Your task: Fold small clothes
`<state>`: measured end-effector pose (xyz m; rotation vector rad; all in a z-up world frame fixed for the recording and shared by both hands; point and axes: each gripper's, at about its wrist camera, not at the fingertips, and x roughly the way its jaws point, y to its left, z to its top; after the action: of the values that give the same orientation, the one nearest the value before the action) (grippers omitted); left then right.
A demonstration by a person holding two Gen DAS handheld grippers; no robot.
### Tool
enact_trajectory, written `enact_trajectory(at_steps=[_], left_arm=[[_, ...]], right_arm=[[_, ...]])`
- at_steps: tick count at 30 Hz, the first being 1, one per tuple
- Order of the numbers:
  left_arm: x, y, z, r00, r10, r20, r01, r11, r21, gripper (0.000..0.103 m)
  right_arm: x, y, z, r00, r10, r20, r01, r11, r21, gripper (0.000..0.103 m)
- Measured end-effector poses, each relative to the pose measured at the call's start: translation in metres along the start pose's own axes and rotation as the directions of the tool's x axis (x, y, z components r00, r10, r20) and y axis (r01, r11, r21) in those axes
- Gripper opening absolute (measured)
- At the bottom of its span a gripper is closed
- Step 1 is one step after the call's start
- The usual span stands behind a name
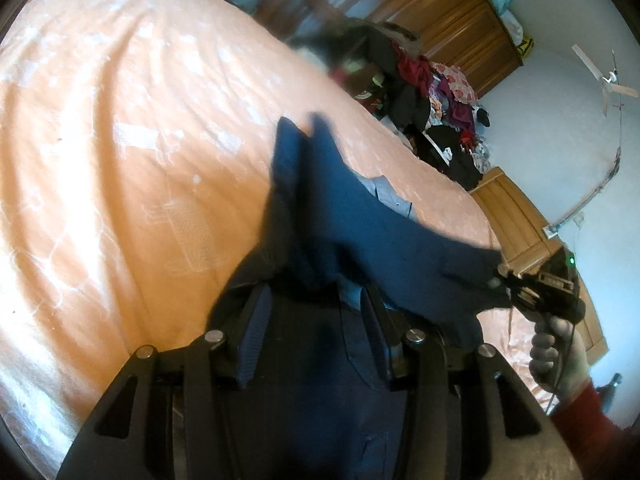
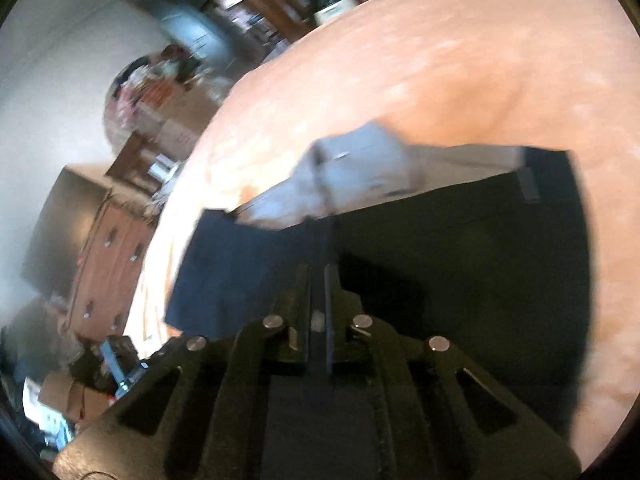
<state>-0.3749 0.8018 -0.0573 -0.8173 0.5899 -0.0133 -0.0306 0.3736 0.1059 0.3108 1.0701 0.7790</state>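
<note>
Bright daylight, heavy motion blur, fisheye bending and dark corners.

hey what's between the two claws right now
A stretch of the dark navy fabric garment, drawn from the left claw to the right claw, above the orange bedspread. The left wrist view shows it.

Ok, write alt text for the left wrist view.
Navy shorts hang over an orange bedspread, cloth lying between the left gripper fingers while the right gripper pinches a corner. A clothes pile sits behind.
</note>
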Motion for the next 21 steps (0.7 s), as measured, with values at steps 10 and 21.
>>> enact_trajectory(at_steps=[10,21], left_arm=[[0.004,0.005,0.0,1.0,0.008,-0.028,-0.008,1.0,-0.017,0.049],[0.004,0.005,-0.001,0.999,0.015,-0.038,-0.016,1.0,-0.022,0.049]], right_arm=[[0.023,-0.052,-0.024,0.987,0.104,-0.125,-0.086,0.986,0.142,0.003],[0.067,-0.031,-0.042,0.976,0.02,-0.218,0.005,0.994,0.113,0.048]])
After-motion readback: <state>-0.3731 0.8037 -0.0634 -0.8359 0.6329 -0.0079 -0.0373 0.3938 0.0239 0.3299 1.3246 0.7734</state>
